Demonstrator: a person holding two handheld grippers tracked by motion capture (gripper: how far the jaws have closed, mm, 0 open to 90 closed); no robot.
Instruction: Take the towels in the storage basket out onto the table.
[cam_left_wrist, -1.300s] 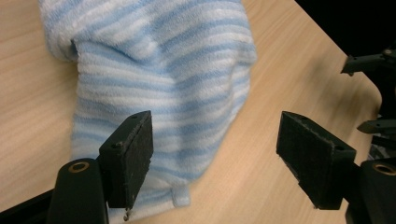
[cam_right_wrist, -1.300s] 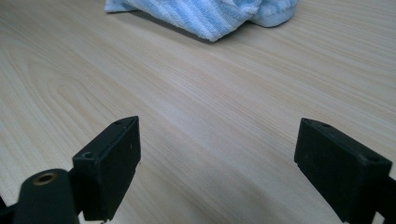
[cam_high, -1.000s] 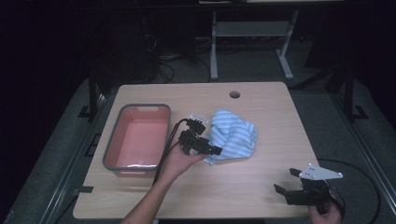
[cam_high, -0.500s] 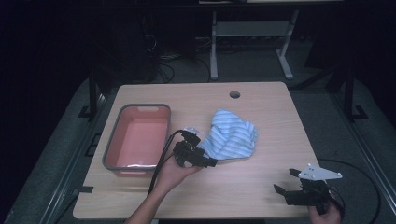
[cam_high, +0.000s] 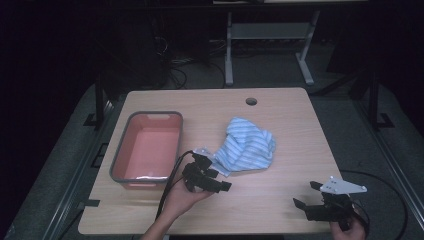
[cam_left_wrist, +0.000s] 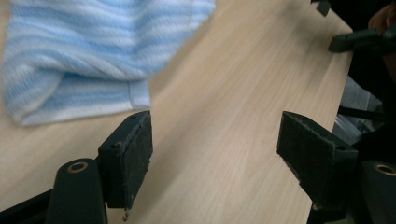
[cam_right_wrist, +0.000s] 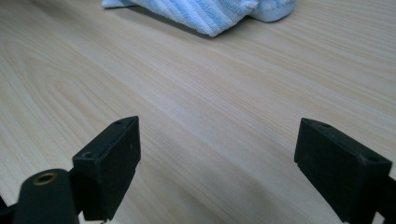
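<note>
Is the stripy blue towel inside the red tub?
No, the towel lies crumpled on the table, beside the tub.

In the high view, bare table (cam_high: 280, 200) runs along the lower edge between the left gripper (cam_high: 212, 180) and the right gripper (cam_high: 312, 197), an open lane. The towel (cam_high: 247, 147) lies crumpled at centre, just upper right of the left gripper. The tub (cam_high: 145, 150) blocks the left side. The upper strip, around the round hole (cam_high: 251, 101), is free.
</note>
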